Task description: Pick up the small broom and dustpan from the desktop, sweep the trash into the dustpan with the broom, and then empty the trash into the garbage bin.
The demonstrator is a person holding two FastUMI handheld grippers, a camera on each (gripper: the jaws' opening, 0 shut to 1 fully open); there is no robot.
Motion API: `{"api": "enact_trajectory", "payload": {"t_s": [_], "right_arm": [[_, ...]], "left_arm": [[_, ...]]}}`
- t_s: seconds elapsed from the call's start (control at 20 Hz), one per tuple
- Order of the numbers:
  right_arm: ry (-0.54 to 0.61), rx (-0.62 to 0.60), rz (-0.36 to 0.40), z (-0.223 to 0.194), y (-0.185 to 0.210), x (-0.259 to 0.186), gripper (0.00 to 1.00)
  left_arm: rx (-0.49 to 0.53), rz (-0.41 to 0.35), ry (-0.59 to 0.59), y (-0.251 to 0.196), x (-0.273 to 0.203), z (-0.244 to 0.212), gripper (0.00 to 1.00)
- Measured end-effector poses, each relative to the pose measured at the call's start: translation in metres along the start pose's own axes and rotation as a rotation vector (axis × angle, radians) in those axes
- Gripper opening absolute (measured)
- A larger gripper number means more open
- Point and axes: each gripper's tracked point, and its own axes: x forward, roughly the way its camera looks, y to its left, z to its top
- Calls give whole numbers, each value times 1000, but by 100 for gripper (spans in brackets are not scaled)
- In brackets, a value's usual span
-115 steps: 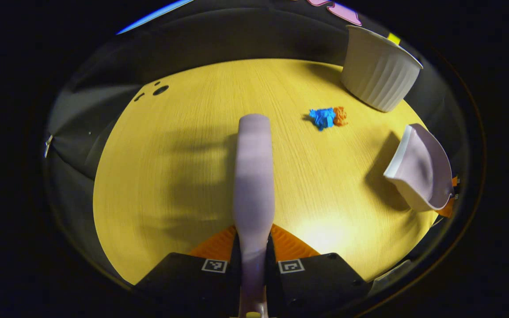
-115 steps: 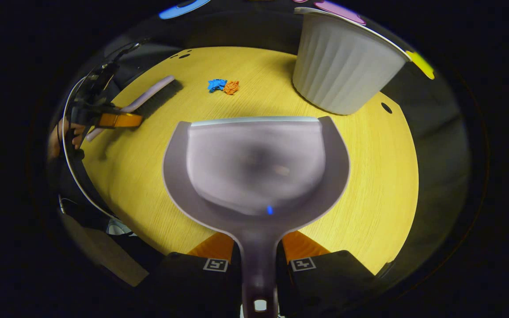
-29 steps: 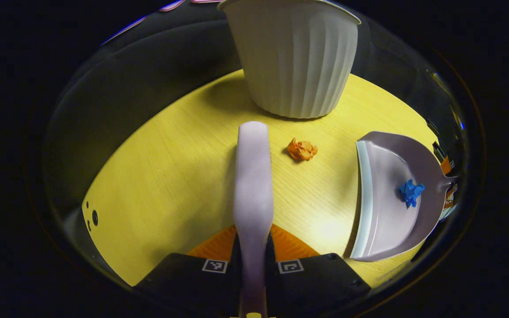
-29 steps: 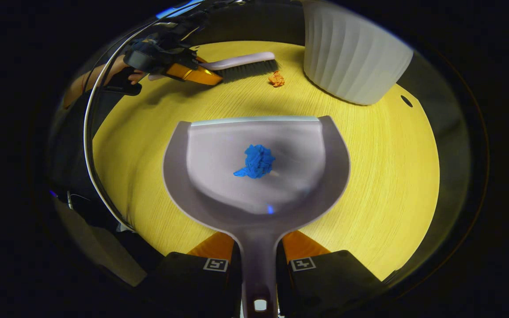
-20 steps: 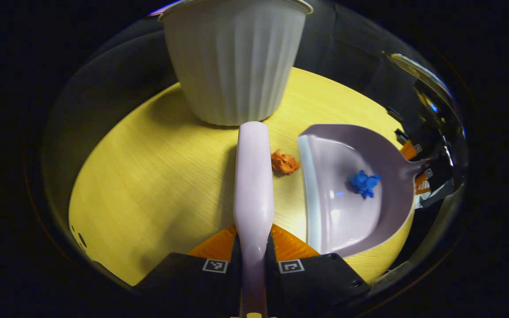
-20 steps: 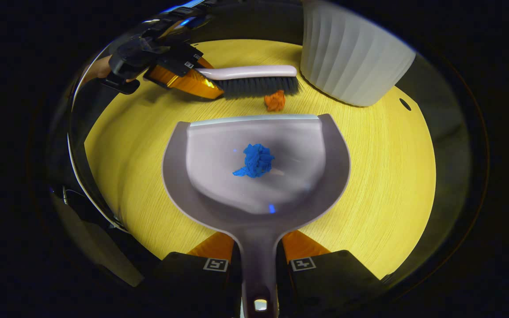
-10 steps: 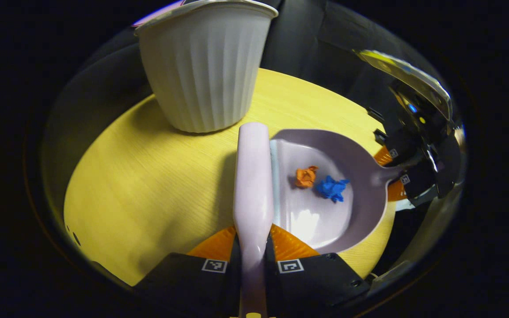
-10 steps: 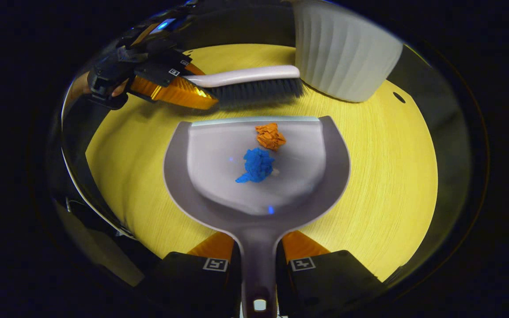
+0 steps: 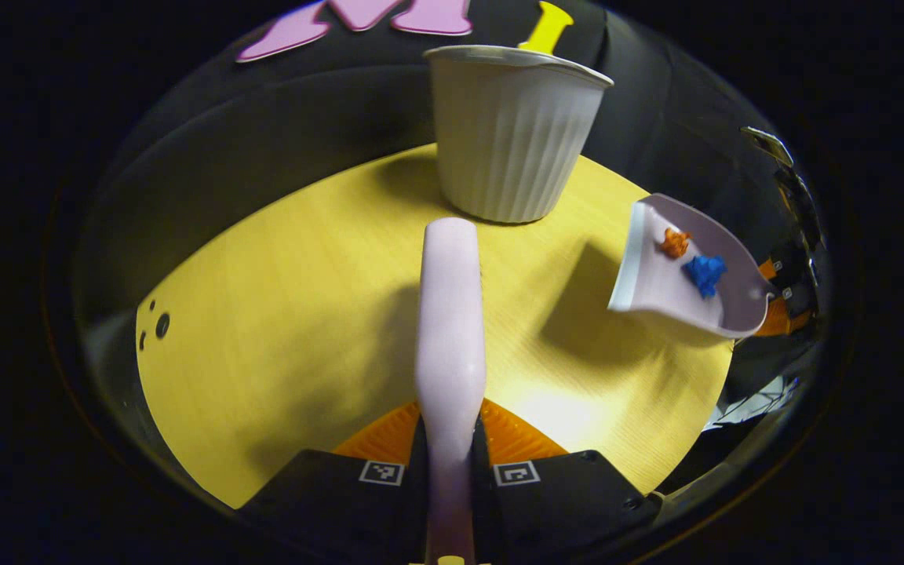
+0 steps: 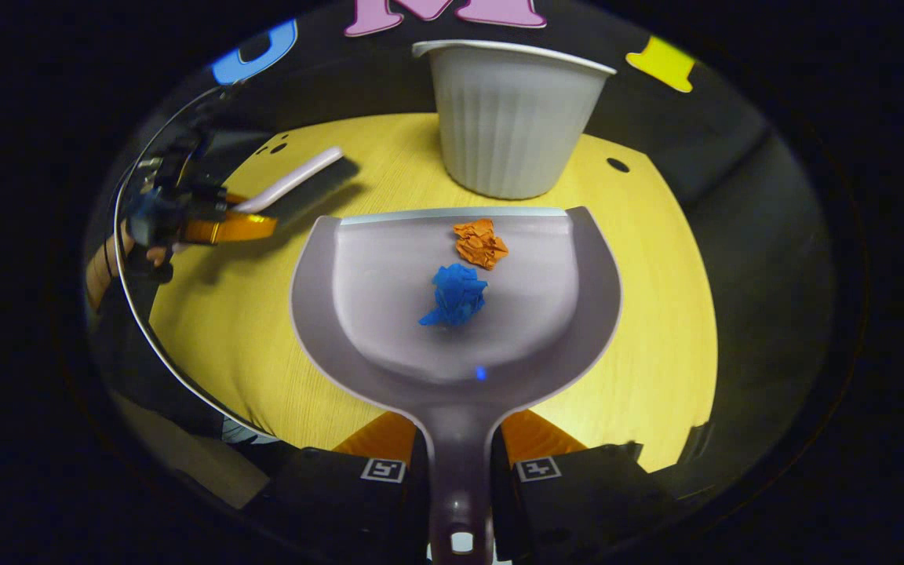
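My left gripper (image 9: 450, 463) is shut on the handle of the pale lilac broom (image 9: 450, 314), which points ahead over the yellow desktop (image 9: 279, 314). My right gripper (image 10: 460, 463) is shut on the handle of the lilac dustpan (image 10: 389, 314). An orange paper ball (image 10: 481, 242) and a blue paper ball (image 10: 455, 294) lie in the pan. In the left gripper view the dustpan (image 9: 660, 286) hangs tilted above the table at the right, holding the orange ball (image 9: 674, 242) and blue ball (image 9: 705, 271). The white ribbed bin (image 10: 511, 118) stands just beyond the pan's lip.
The bin (image 9: 511, 133) sits at the table's far edge against the black cloth wall. In the right gripper view the broom (image 10: 295, 179) and a hand (image 10: 155, 255) holding the left gripper are at the far left. Small dark holes (image 9: 160, 324) mark the desktop.
The orange ball was swept into the pan beside the blue one. The dustpan has since lifted off the table and turned to face the bin; the broom has drawn back to the left.
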Motion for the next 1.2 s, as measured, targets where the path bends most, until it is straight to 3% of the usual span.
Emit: {"api": "enact_trajectory", "payload": {"t_s": [0.1,0.35,0.45,0.55,0.75,0.95,1.2], "right_arm": [[-13,45,-25,19,-11,-32,36],[-40,110,-65,83,-52,-102,36],[-35,122,-80,107,-65,-114,36],[-27,132,-93,129,-82,-122,36],[15,100,-158,167,-110,-113,36],[68,89,-151,194,-108,-90,36],[51,83,-148,219,-98,-72,36]], "left_arm": [[-42,-5,-7,2,-6,-23,30],[-70,-17,4,-2,-27,-67,27],[-82,-24,8,-3,-31,-81,30],[-105,-36,0,-6,-33,-83,27],[-111,-35,-7,-6,-37,-87,27],[-116,-33,-4,-6,-39,-96,27],[-139,-24,-18,1,-39,-103,27]]}}
